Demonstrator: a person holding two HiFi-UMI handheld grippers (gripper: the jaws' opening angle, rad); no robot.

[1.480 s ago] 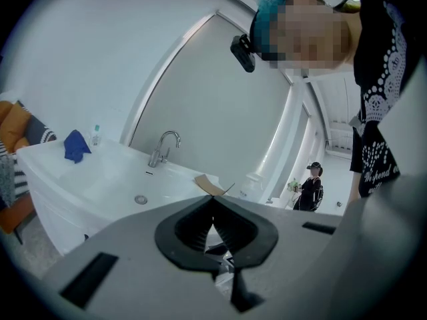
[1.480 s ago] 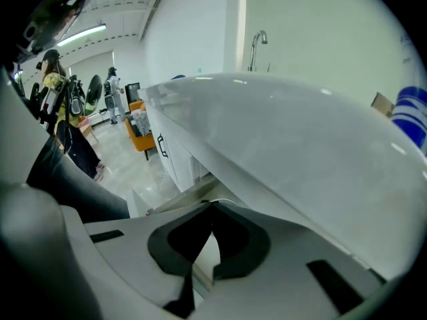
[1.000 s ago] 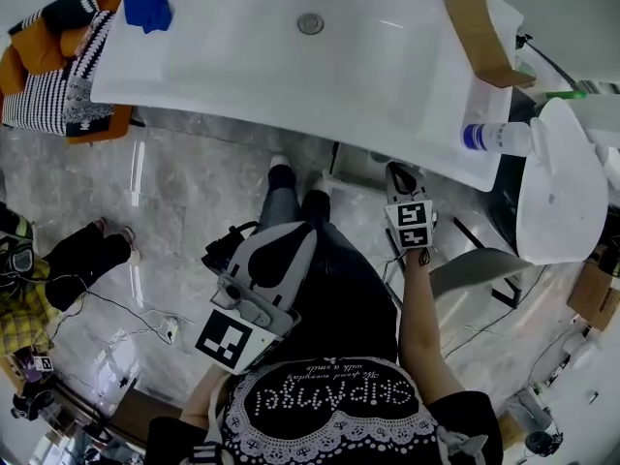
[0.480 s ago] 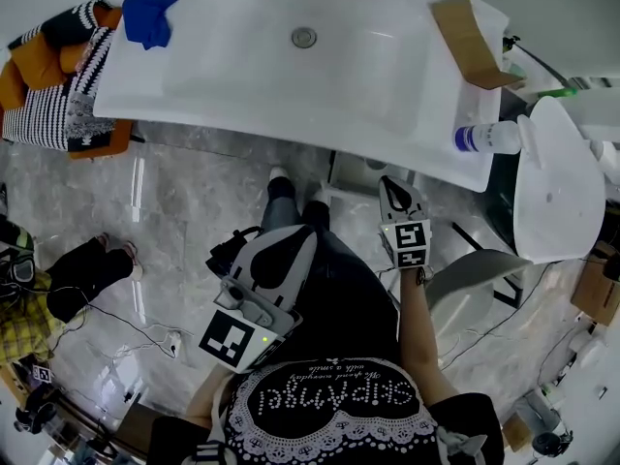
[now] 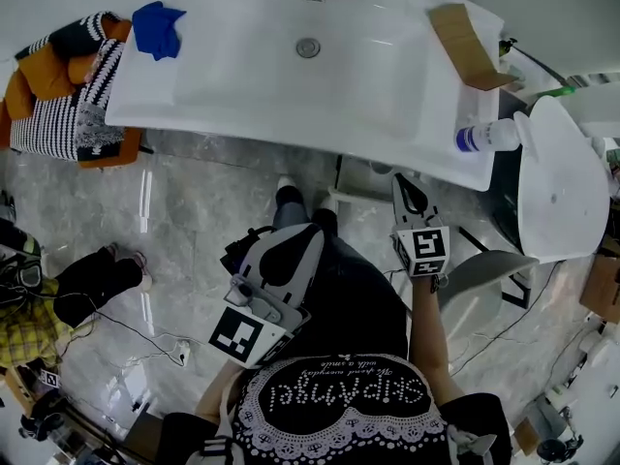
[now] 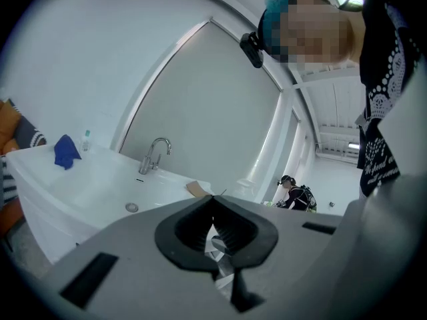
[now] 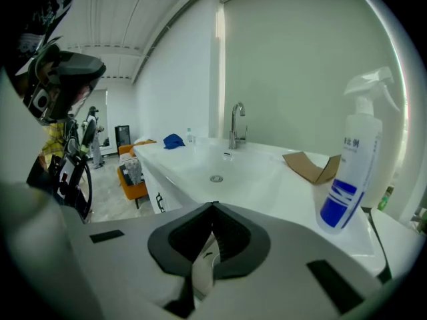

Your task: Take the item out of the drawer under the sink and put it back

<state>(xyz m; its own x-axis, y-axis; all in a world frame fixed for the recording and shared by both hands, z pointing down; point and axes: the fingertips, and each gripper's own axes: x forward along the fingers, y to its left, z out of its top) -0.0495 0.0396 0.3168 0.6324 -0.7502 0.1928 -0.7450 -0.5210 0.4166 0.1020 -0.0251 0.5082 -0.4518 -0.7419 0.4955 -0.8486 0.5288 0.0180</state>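
Before the washbasin, the right gripper and left gripper are hanging closed and empty, the drawer item lying out of view, so a careless rise by the right gripper is probably risking toppling the spray bottle.

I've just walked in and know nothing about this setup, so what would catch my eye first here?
A long white sink counter fills the top of the head view, with a blue cloth at its left end and a spray bottle and a cardboard piece at its right end. In front of it the person holds the left gripper and the right gripper, both shut and empty.
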